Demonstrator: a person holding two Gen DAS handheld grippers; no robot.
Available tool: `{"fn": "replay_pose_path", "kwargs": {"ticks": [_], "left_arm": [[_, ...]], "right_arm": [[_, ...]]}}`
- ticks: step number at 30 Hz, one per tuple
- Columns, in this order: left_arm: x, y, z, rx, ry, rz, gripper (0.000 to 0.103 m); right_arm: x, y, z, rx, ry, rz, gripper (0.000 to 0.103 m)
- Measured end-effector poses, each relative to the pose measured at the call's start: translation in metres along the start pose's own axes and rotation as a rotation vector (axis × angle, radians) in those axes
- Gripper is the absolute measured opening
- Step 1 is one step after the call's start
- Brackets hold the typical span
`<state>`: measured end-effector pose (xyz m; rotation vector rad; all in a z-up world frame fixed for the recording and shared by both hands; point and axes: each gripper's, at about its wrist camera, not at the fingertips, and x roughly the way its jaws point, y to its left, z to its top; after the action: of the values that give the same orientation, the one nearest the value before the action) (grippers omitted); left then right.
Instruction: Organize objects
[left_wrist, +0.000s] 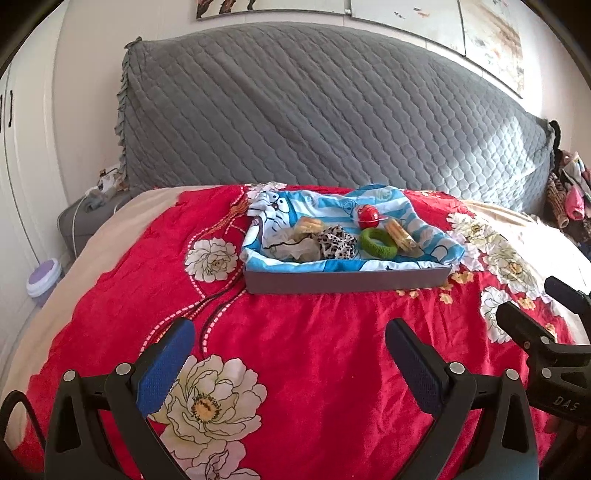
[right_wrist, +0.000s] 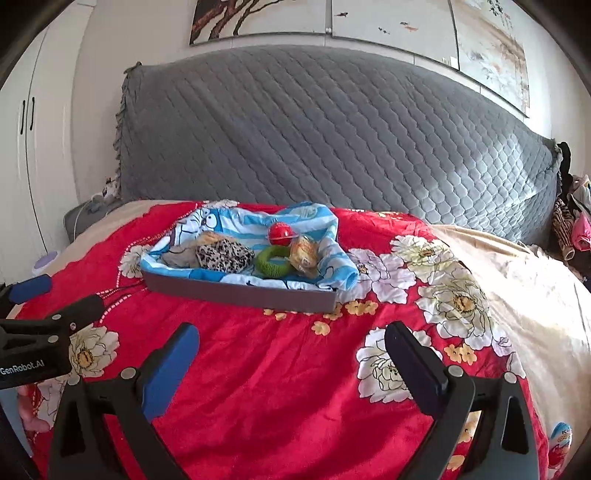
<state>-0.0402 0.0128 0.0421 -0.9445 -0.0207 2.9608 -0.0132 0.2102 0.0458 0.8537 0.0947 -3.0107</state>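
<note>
A grey tray (left_wrist: 347, 282) lined with a blue cartoon cloth (left_wrist: 284, 206) sits on the red floral bedspread (left_wrist: 295, 350). In it lie a red ball toy (left_wrist: 366, 216), a green ring (left_wrist: 378, 242), a leopard-print scrunchie (left_wrist: 336, 242), wrapped snacks (left_wrist: 400, 234) and a crumpled pale bag (left_wrist: 295, 247). The tray (right_wrist: 240, 291) also shows in the right wrist view with the ball (right_wrist: 280, 232) and ring (right_wrist: 273, 262). My left gripper (left_wrist: 290, 347) is open and empty, well short of the tray. My right gripper (right_wrist: 291, 347) is open and empty too.
A grey quilted headboard (left_wrist: 314, 110) rises behind the bed. A nightstand (left_wrist: 85, 218) with a cable and a purple-lidded tub (left_wrist: 44, 282) stand at the left. Clothes (left_wrist: 569, 192) hang at the right. A small blue packet (right_wrist: 561, 439) lies on the bed at the lower right.
</note>
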Motion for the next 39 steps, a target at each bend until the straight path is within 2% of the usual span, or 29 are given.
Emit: {"fn": "replay_pose_path", "kwargs": {"ticks": [14, 21, 30, 39], "left_arm": [[0.003, -0.003, -0.011, 0.020, -0.029, -0.026, 0.103], [0.013, 0.002, -0.021, 0.020, -0.031, -0.016, 0.103], [0.031, 0.009, -0.037, 0.022, -0.016, 0.036, 0.103], [0.038, 0.010, -0.043, 0.016, -0.003, 0.020, 0.103]], "right_arm": [[0.006, 0.003, -0.012, -0.020, 0.007, -0.013, 0.101], [0.009, -0.004, -0.019, 0.022, -0.004, -0.012, 0.101], [0.020, -0.008, -0.033, 0.024, 0.021, -0.031, 0.101], [0.027, -0.002, -0.045, 0.007, 0.049, -0.018, 0.101]]}}
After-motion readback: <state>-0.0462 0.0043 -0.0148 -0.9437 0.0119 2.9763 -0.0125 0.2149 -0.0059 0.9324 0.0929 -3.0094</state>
